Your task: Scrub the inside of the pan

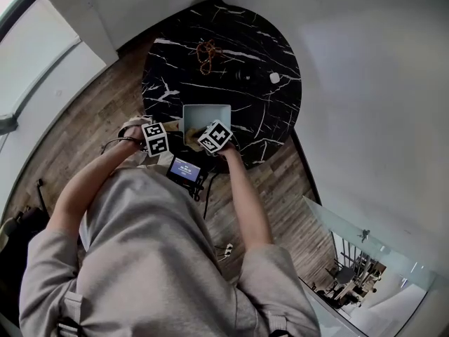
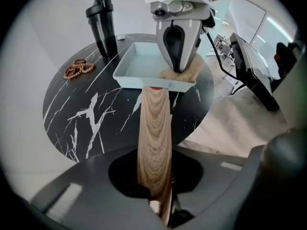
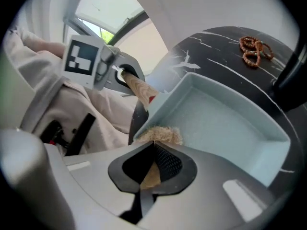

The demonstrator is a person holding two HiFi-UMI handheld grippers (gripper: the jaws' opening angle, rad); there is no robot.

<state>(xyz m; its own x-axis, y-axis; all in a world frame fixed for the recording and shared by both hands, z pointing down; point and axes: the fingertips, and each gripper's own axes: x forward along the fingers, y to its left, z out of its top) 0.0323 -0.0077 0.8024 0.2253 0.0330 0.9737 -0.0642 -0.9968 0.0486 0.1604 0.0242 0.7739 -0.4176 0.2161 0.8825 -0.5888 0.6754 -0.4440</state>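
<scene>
Pan (image 3: 225, 123) lies just ahead of our right gripper (image 3: 152, 169), pinching a scrub pad (image 3: 160, 134) at its rim; left gripper (image 2: 160, 200) clamps the handle (image 2: 154, 128).

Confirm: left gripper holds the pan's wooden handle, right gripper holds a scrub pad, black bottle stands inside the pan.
No: the black bottle stands on the table beside the pan, as the left gripper view shows. The rest is right.

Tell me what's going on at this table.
A person is scrubbing a light blue pan on the black marble table. The left gripper is clamped on the pan's wooden handle, steadying it. The right gripper is shut on a tan scrub pad, which sits at the pan's corner beside the handle.
</scene>
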